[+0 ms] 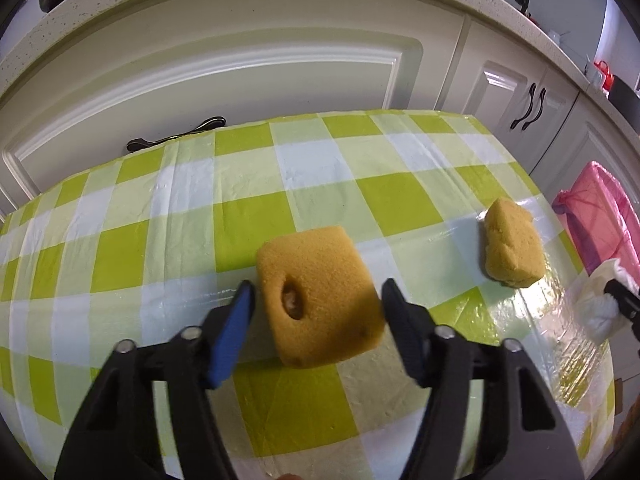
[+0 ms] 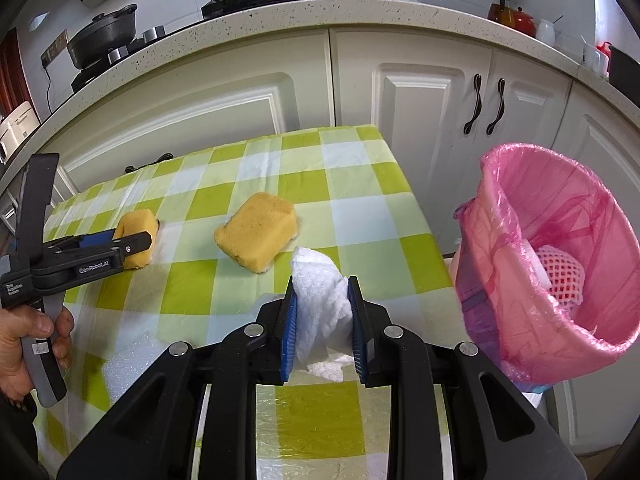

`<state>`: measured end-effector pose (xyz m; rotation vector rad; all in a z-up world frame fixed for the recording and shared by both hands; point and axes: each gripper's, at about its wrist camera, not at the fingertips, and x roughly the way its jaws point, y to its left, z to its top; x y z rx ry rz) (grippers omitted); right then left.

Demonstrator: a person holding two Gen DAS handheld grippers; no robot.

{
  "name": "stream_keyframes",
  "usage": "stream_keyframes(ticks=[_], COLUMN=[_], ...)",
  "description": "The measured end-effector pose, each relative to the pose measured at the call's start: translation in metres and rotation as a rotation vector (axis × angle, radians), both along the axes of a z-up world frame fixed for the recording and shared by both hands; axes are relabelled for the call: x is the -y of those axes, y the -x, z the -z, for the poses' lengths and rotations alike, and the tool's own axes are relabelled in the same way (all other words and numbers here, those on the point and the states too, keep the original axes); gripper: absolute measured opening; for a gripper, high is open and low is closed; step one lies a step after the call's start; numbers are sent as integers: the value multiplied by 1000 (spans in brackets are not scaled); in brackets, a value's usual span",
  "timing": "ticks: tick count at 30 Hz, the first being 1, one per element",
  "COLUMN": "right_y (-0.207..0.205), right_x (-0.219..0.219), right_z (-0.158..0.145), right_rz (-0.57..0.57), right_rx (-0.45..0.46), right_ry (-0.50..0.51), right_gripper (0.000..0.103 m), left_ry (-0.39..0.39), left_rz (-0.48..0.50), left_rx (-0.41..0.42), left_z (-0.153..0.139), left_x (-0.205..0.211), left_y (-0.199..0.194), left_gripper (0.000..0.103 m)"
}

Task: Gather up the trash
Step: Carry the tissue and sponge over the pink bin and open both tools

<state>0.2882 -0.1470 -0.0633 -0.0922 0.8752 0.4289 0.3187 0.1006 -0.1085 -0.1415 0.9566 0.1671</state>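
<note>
Right gripper (image 2: 323, 322) is clamped on a white paper towel (image 2: 320, 304) beside the pink bin (image 2: 560, 264). Left gripper (image 1: 318, 300) sits wide open around a yellow sponge (image 1: 320, 296), not squeezing it.

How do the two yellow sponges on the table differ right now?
The sponge with a hole sits between the open fingers of the left gripper, not gripped; the other sponge lies apart, nearer the pink bin, with nothing around it. The first shows a dark hole in one face; the second shows none. The first looks blocky and cube-like, the second flatter and lumpier. Both are yellow foam resting on the checked tablecloth.
</note>
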Motion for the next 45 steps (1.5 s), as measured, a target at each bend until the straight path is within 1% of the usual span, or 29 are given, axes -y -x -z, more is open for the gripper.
stream_keyframes(ticks=[4,21,29,34,39,45], right_y=[2,19,27,30,29,23], right_x=[4,32,52,65,81,107], right_z=[-6,-38,-61,-70,-76,-83], right_rz=[3,36,79,118,167,219], right_rx=[18,100,175,210,225,239], right_ry=[1,-18,-8,-5,-15,-32], right_gripper=[24,24,24,24,24,24], left_ry=[-6,-5,-14,-14,-6,-1], left_rz=[6,37,66,81,114,171], left_rx=[8,121,173,206,244,268], left_z=[-3,-60,-87,-101,-114,-126], left_x=[2,27,49,63,83,114], left_y=[2,28,34,35,33,21], left_gripper=[52,52,52,52,52,52])
